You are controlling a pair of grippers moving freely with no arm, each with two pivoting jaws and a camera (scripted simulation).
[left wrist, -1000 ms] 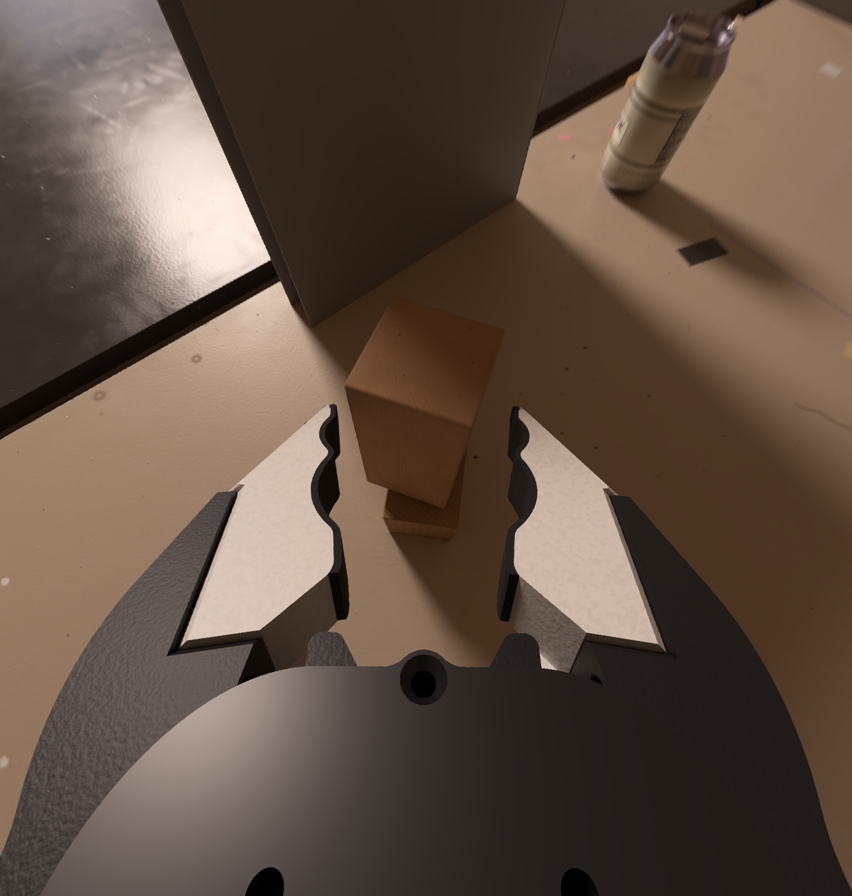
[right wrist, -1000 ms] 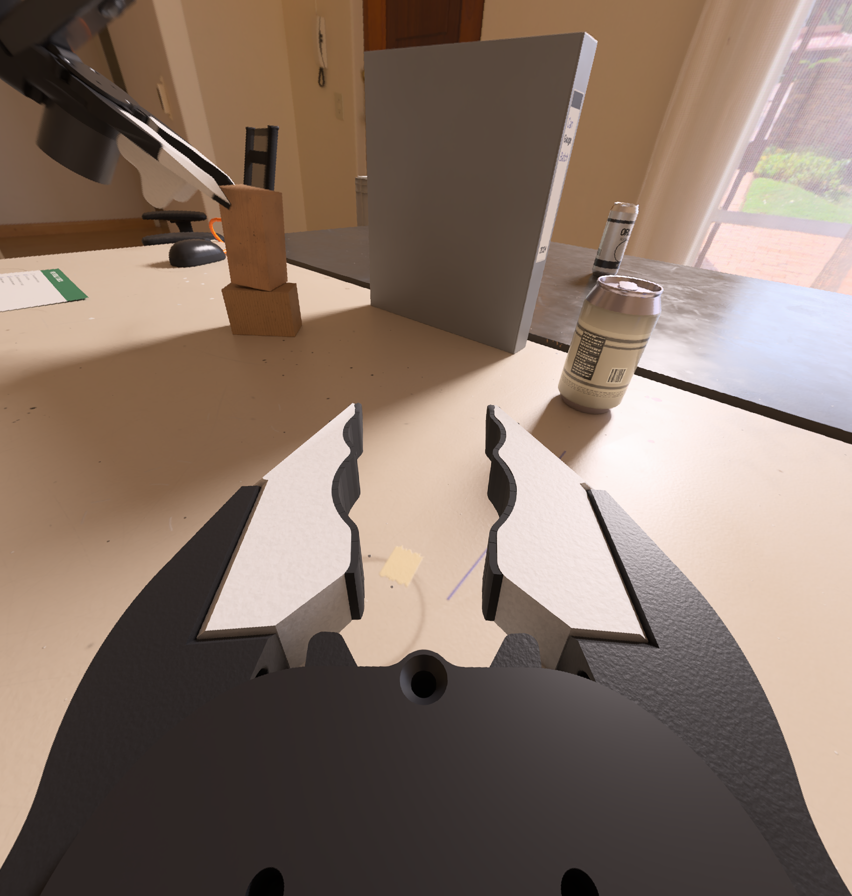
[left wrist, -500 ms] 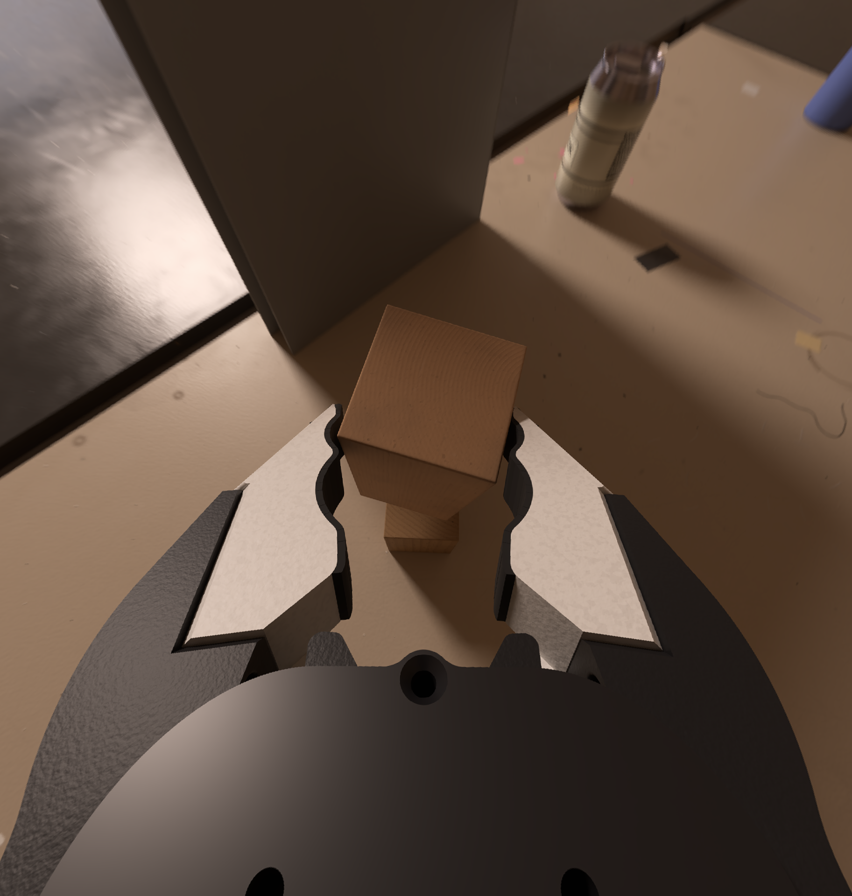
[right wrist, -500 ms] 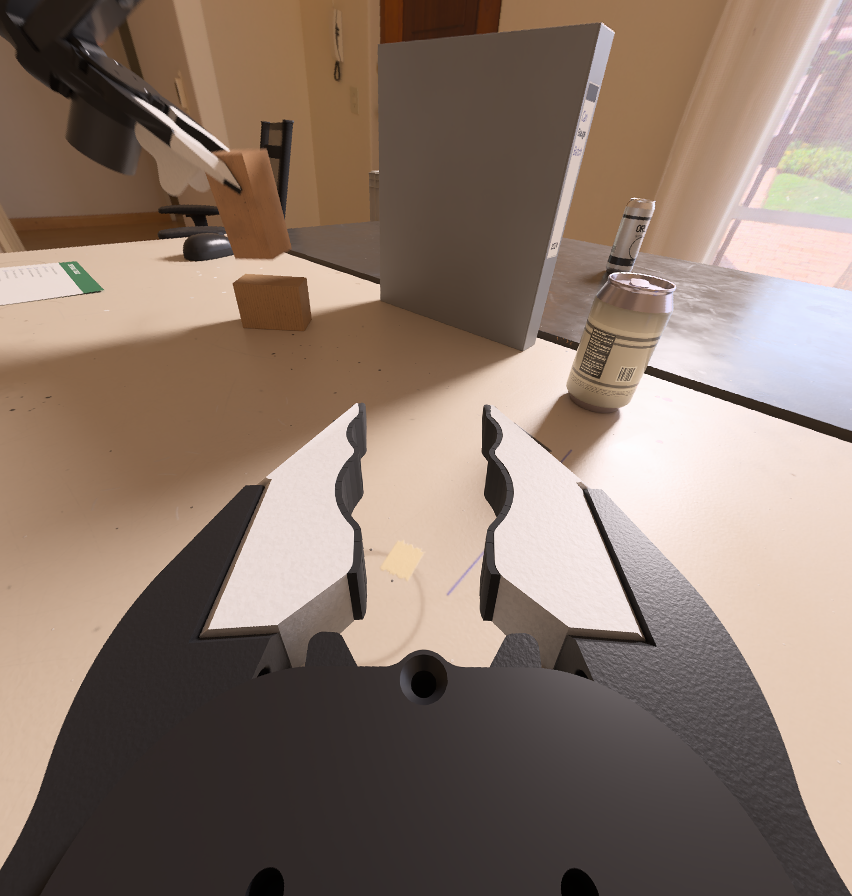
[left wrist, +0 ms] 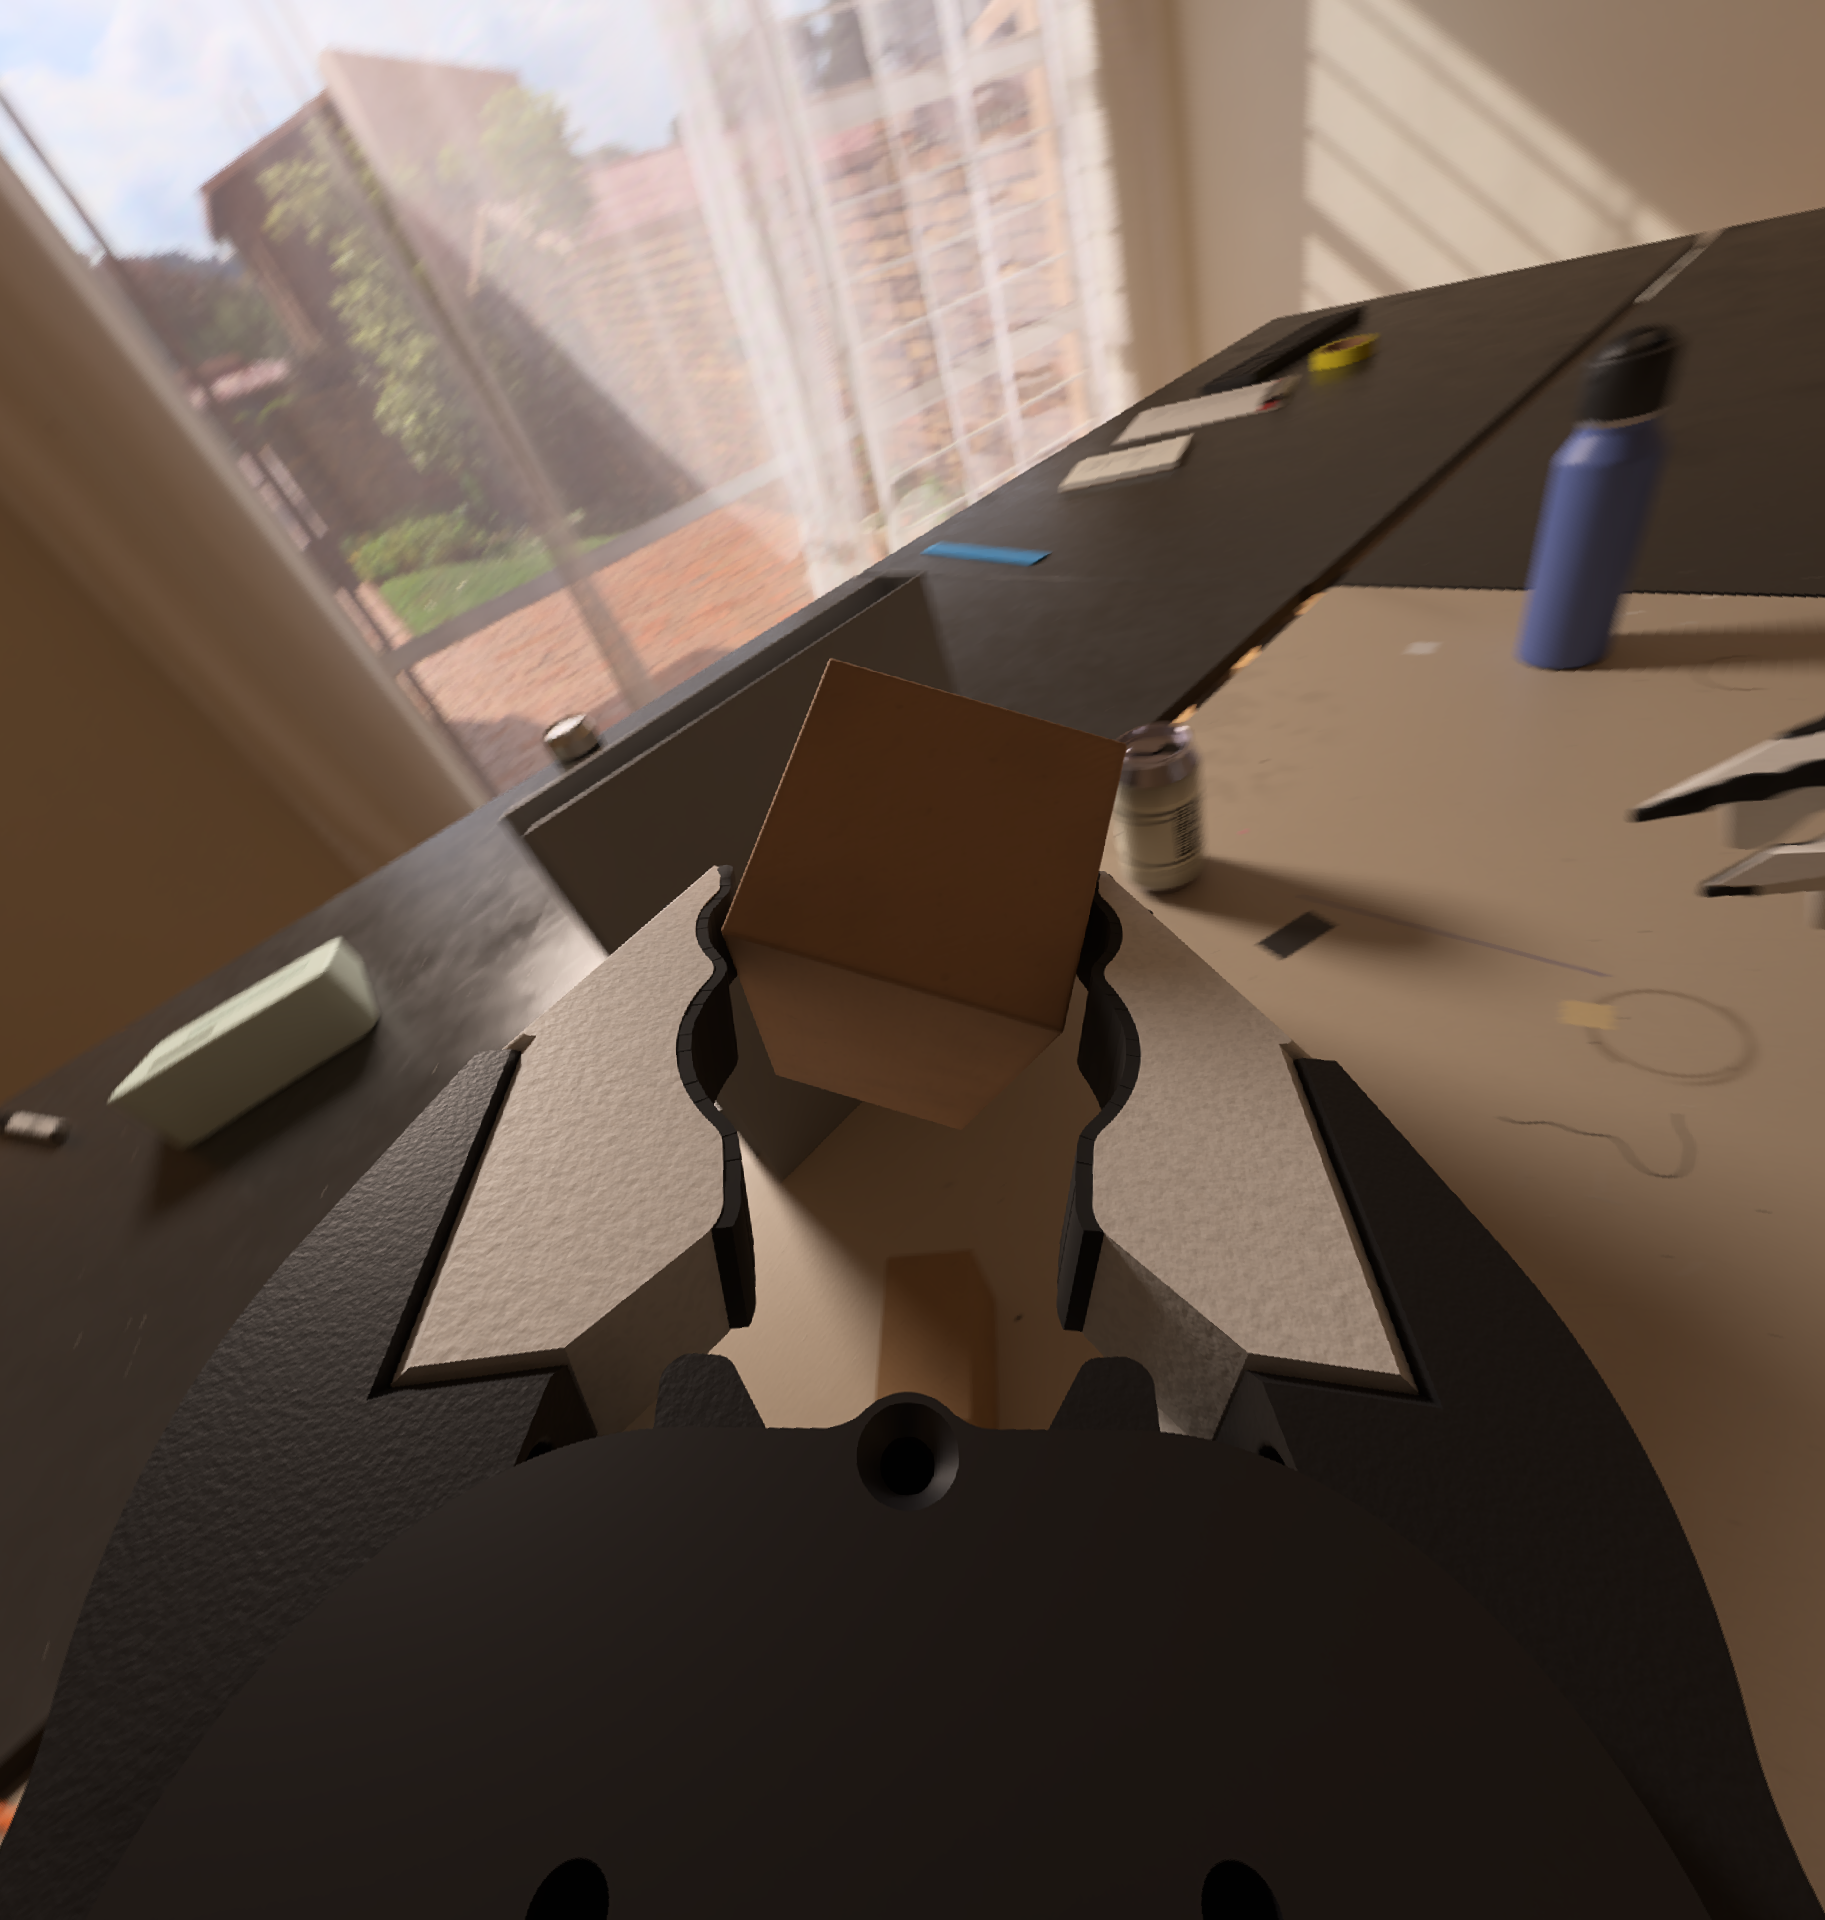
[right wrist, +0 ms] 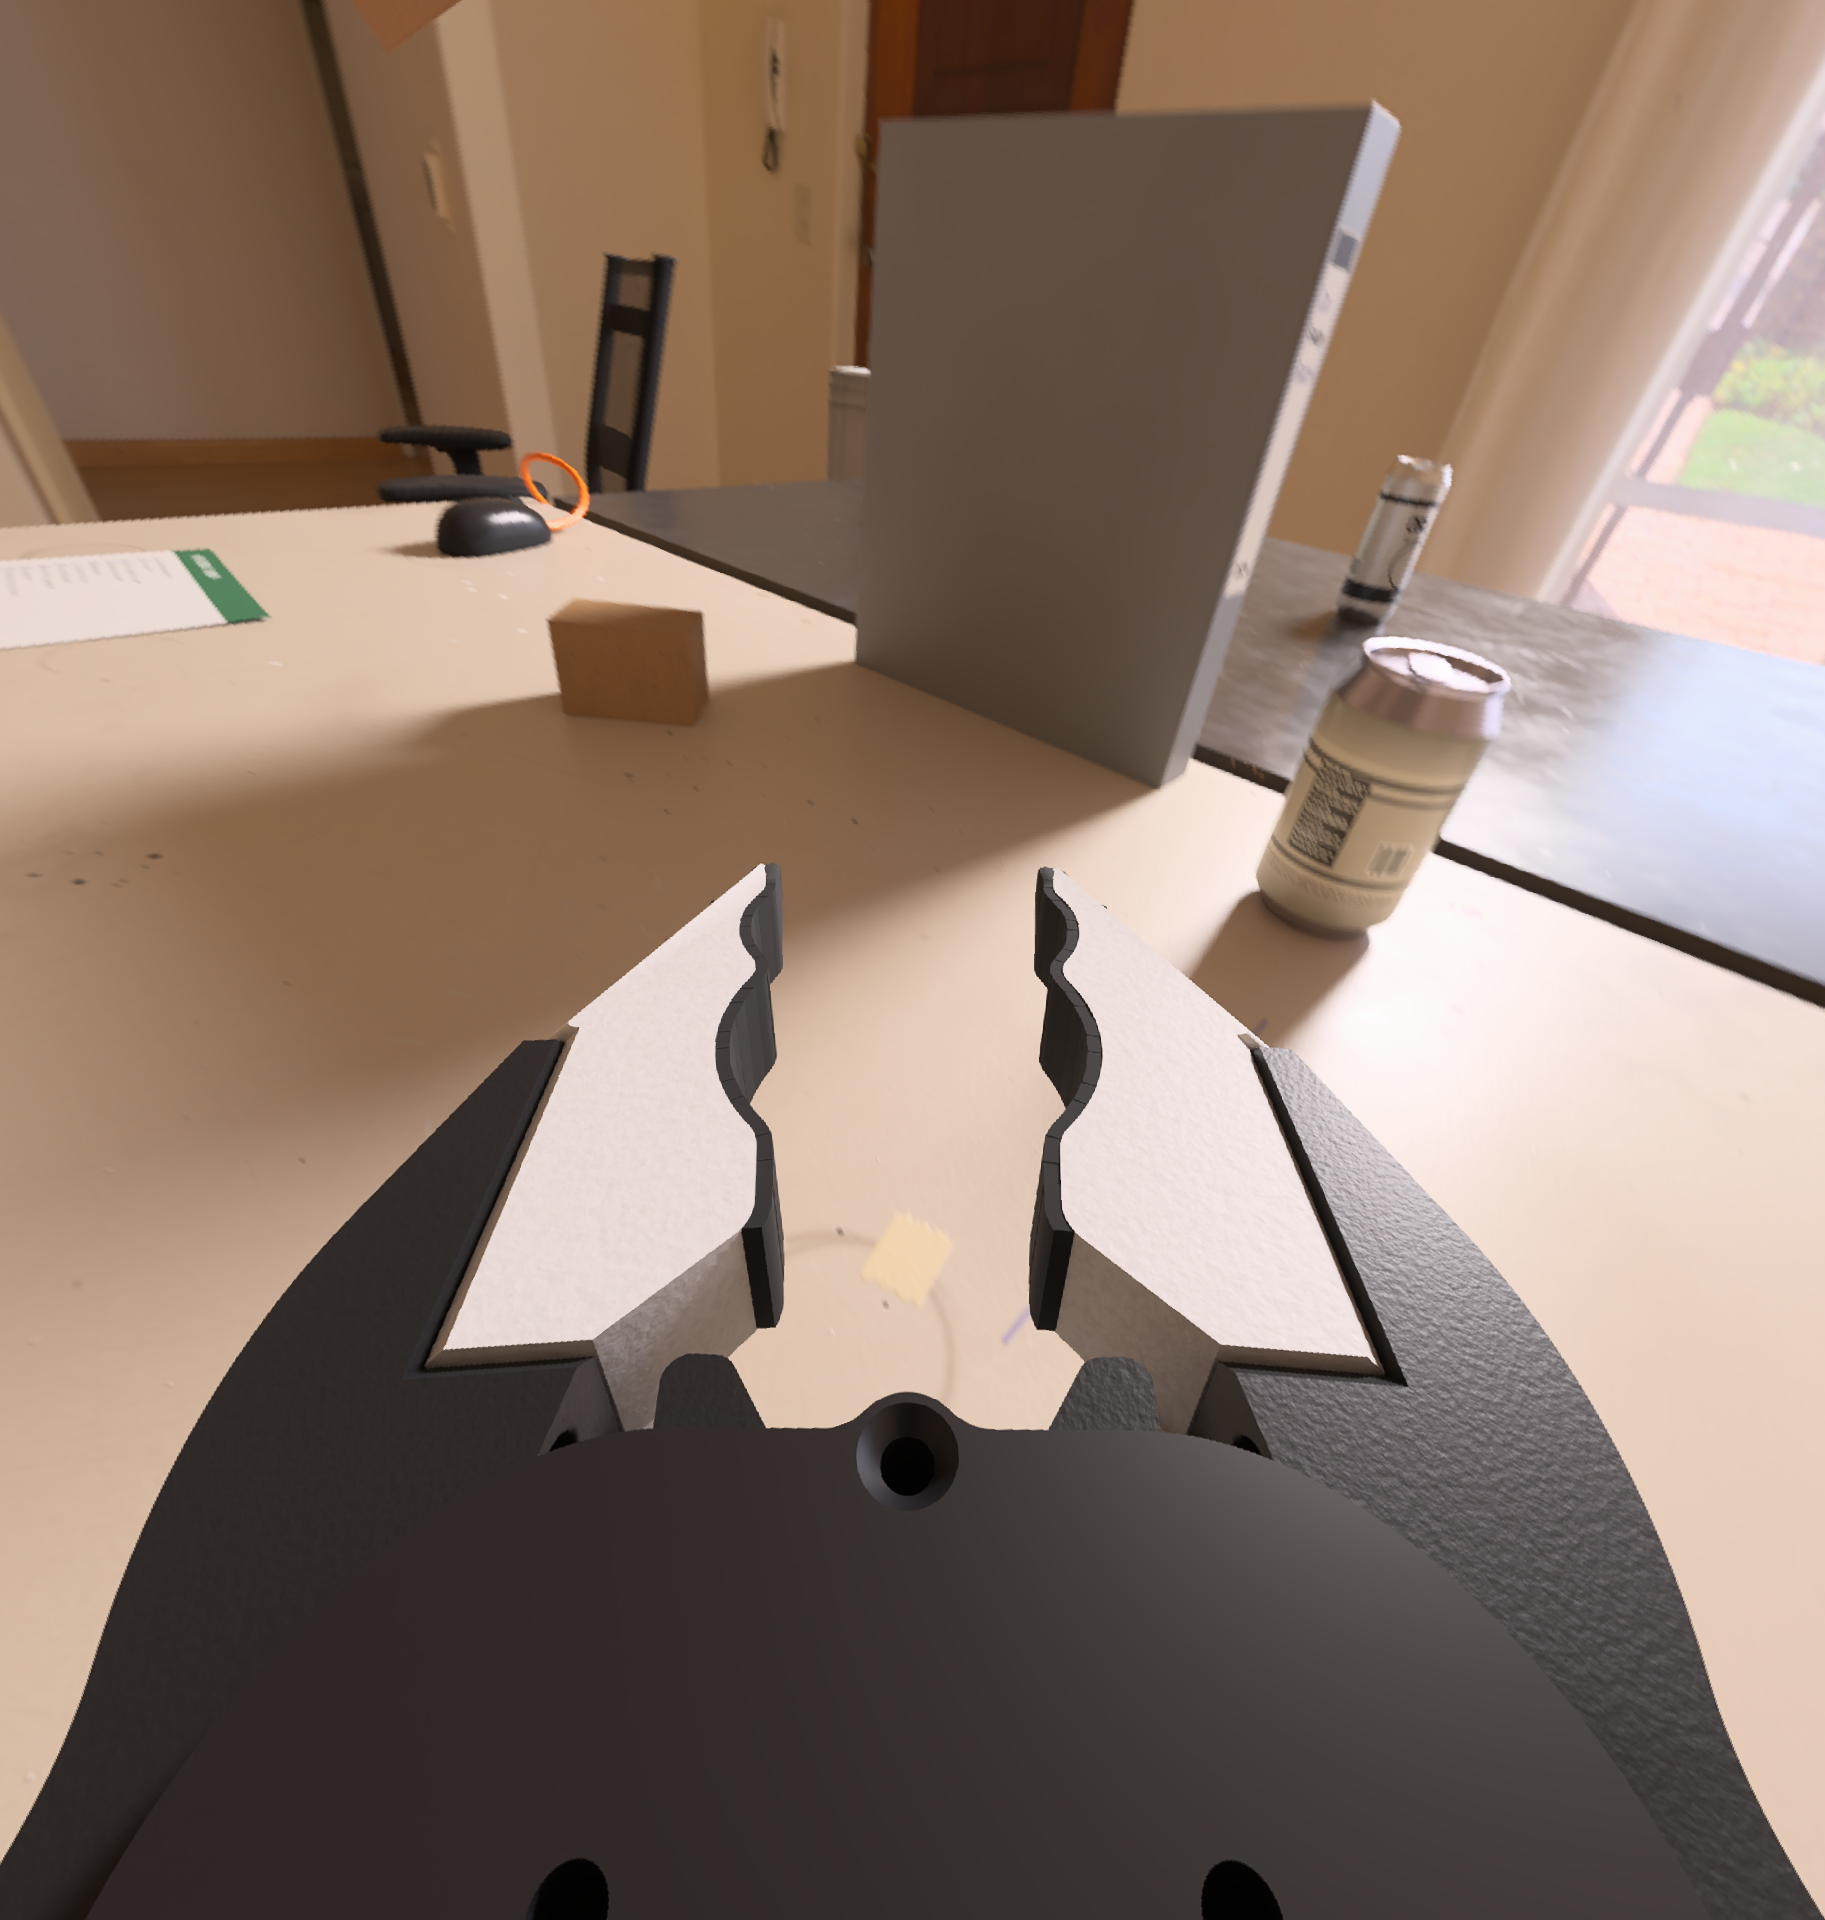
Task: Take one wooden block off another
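My left gripper [left wrist: 913, 894] is shut on a wooden block [left wrist: 918, 862] and holds it high in the air, tilted. A corner of that block shows at the top edge of the right wrist view [right wrist: 409, 16]. The other wooden block [right wrist: 629, 661] lies alone on the beige table [right wrist: 264, 935], with nothing on it. A small tan shape far below, between my left fingers, may be that block [left wrist: 939, 1314]. My right gripper [right wrist: 908, 894] is open and empty, low over the table; it also shows at the right edge of the left wrist view [left wrist: 1760, 831].
An upright grey box [right wrist: 1053, 416] stands just right of the lying block. A pale can [right wrist: 1375, 800] stands by the dark tabletop [right wrist: 1666, 748], with a second can [right wrist: 1396, 540] behind. A blue bottle [left wrist: 1594, 520], a pale green box [left wrist: 253, 1039], a paper sheet [right wrist: 87, 603] and a black mouse [right wrist: 492, 528] lie farther off.
My left gripper closed on the top block, lifted it off the lower one and carried it high, tilting upward. The lower block stayed put. My right gripper barely moved.
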